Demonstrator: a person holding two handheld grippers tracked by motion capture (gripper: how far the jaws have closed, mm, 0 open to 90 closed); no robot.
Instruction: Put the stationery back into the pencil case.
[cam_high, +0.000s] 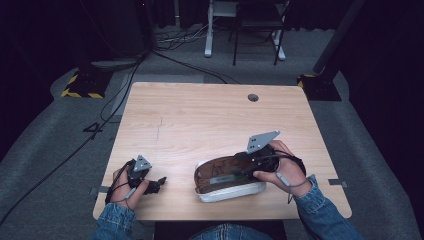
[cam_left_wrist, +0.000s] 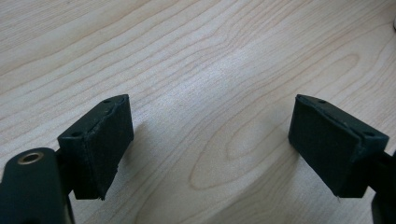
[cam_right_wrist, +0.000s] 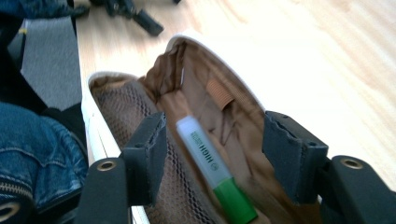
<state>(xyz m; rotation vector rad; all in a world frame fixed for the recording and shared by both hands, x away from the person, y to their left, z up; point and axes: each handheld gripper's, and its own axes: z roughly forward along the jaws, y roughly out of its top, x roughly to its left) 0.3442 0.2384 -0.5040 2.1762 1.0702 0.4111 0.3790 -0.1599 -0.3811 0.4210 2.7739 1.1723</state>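
Currently right gripper (cam_right_wrist: 212, 156) sits inside the open white pouch (cam_high: 227, 192) near the table's (cam_high: 200, 115) front edge, jaws spread, the green-capped marker (cam_right_wrist: 215, 172) lying loose between them. Left gripper (cam_left_wrist: 210, 144) rests open over bare wood.

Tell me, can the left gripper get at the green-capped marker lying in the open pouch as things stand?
Probably not easily: the marker lies inside the pouch between the right gripper's open jaws, which crowd the opening. The left gripper, open, rests on bare table beside the pouch.
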